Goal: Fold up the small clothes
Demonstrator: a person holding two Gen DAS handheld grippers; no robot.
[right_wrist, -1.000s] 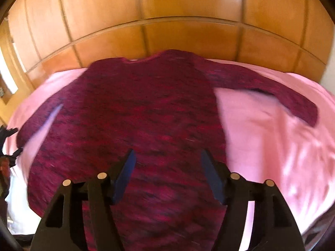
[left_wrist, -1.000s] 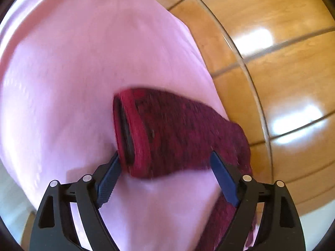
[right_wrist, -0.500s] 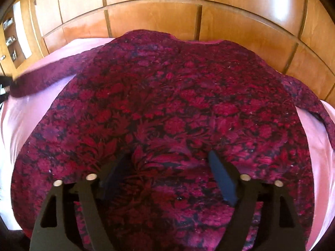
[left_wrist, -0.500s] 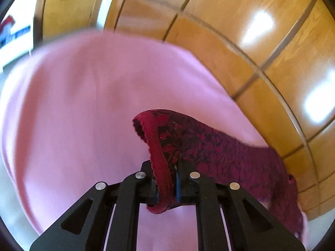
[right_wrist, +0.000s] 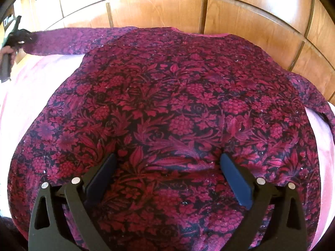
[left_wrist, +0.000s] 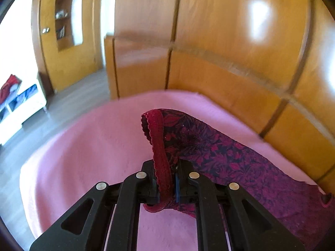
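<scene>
Left wrist view: the left gripper (left_wrist: 166, 179) is clenched on the red ribbed cuff (left_wrist: 158, 144) of the sweater's sleeve (left_wrist: 230, 161). The cuff stands up out of the jaws, its open end uppermost. From the cuff the sleeve runs away to the lower right across the pink blanket (left_wrist: 94, 146) — its long axis roughly parallel to the wooden panelling (left_wrist: 230, 48) behind. A white shelf unit (left_wrist: 18, 104) stands on the floor at far left.

Right wrist view: the sweater (right_wrist: 178, 108), dark red with a floral pattern, lies spread flat on the pink blanket (right_wrist: 18, 96). Its neckline (right_wrist: 209, 33) points toward the wooden panelling (right_wrist: 159, 8) at the top of the frame, so the body's long axis runs from the camera straight away to the wall. One sleeve (right_wrist: 62, 39) stretches out level to the left, lifted clear of the blanket at its end, where the left gripper (right_wrist: 14, 37) and a hand (right_wrist: 7, 52) hold it; the grip itself is blurred here. The other sleeve (right_wrist: 314, 96) trails down the right edge. The right gripper (right_wrist: 167, 177) hovers low over the lower body of the sweater — its jaws are opening, spread wide, nothing pinched between the blue pads (right_wrist: 236, 179), though fabric lies beneath them; whether the tips touch it cannot be told.
</scene>
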